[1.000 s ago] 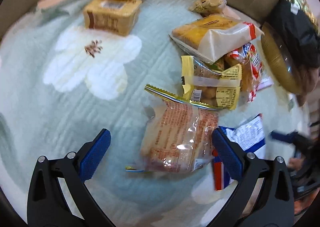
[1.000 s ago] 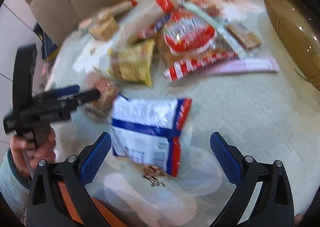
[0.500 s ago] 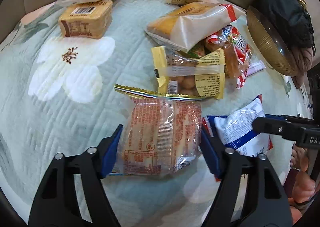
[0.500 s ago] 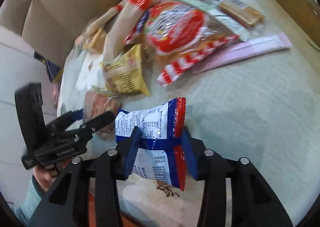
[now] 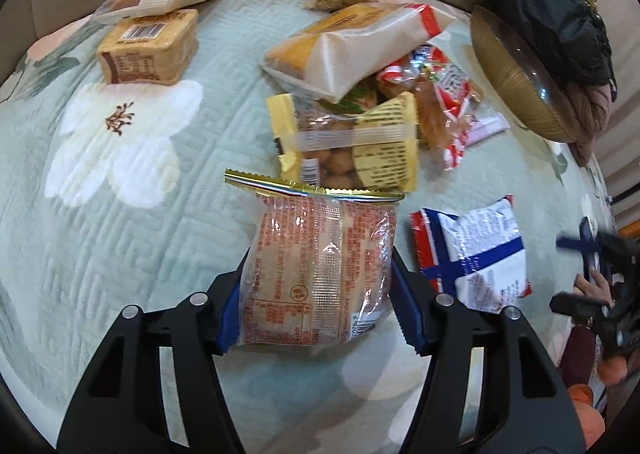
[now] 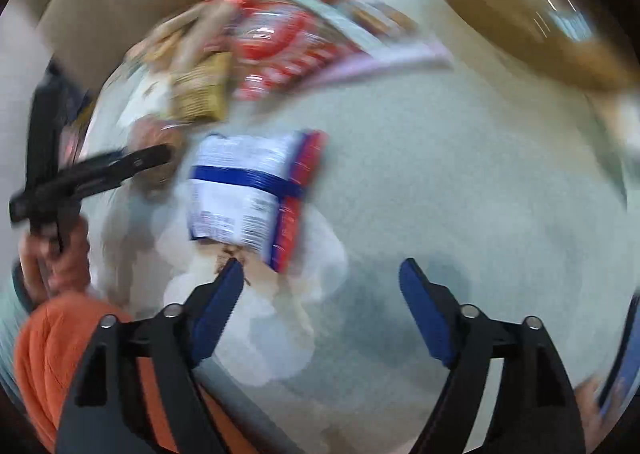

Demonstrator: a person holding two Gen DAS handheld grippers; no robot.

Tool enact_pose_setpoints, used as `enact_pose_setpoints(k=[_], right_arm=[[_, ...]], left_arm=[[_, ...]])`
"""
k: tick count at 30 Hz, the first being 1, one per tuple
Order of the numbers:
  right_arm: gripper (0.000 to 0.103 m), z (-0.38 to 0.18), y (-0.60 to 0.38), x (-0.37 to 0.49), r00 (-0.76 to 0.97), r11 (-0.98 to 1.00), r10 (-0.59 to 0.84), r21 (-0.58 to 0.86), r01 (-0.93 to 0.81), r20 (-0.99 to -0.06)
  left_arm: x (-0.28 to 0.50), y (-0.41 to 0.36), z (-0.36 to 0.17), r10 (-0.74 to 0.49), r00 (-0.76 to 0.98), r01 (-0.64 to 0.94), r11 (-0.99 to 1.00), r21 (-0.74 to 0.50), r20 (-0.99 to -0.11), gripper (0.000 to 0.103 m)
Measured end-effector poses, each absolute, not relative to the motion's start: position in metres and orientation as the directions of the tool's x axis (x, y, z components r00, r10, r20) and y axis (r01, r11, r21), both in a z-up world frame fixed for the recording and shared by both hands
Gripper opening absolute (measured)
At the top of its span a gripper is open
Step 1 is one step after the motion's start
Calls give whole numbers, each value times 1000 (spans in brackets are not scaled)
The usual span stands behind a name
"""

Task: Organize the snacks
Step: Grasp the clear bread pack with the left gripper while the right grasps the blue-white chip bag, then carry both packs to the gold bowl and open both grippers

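Observation:
My left gripper point(image 5: 318, 302) is shut on an orange-printed clear snack pack with a gold top seal point(image 5: 320, 270), its blue pads pressing both sides. A blue, white and red snack bag point(image 5: 472, 254) lies on the quilt just right of it. In the blurred right wrist view the same bag point(image 6: 252, 194) lies ahead of my right gripper point(image 6: 320, 294), which is open and empty, off the bag. The left gripper point(image 6: 92, 178) shows at the left there. A pile of snacks point(image 5: 360, 94) lies beyond.
A pale green quilt with white flowers point(image 5: 120, 142) covers the surface. A brown boxed snack point(image 5: 148, 46) and a wrapped bar point(image 5: 168, 0) lie far left. A gold bowl point(image 5: 516, 70) and a black bag point(image 5: 556, 10) stand at the right. A beige backrest rims the far edge.
My left gripper closed on the orange snack pack. My right gripper closed on the blue-and-white bag, then opened and pulled back, leaving the bag on the quilt.

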State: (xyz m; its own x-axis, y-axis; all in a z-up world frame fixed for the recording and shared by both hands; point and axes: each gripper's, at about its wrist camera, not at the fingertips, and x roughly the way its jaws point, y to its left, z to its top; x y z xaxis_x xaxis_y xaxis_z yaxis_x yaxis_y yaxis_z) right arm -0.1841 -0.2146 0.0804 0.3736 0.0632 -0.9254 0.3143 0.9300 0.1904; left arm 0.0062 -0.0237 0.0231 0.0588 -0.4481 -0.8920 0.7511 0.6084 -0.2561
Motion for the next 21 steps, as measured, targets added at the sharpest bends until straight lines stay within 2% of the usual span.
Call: enact_pose_setpoints(k=[1, 3, 7, 9, 14, 17, 18, 19, 21], right_arm=[[98, 81, -205, -168, 366, 961, 64, 156, 228, -928], [98, 75, -186, -141, 318, 993, 48, 78, 84, -947], [98, 58, -148, -102, 283, 959, -110, -176, -221, -953], [98, 51, -144, -79, 272, 949, -76, -153, -277, -959], [98, 25, -157, -33, 180, 973, 69, 26, -227, -981], [98, 27, -161, -30, 220, 986, 107, 75, -152, -970], [95, 31, -165, -40, 232, 988, 109, 79, -133, -966], [86, 34, -165, -46, 257, 993, 87, 63, -102, -963], [77, 38, -161, -57, 301, 998, 63, 52, -47, -952]], left_arm=[[6, -24, 23, -452, 53, 751, 606, -263, -890, 62], [8, -22, 22, -461, 34, 744, 604, -286, -887, 62], [11, -20, 19, -472, 15, 730, 607, -313, -881, 62], [14, -19, 16, -472, 8, 727, 608, -320, -882, 62], [14, -19, 13, -475, 3, 727, 605, -325, -880, 62], [14, -19, 13, -478, 2, 726, 605, -327, -879, 62], [13, -20, 14, -472, 9, 730, 606, -317, -882, 62], [11, -21, 15, -468, 12, 735, 604, -310, -884, 61], [2, -24, 19, -467, -1, 756, 579, -307, -884, 61]])
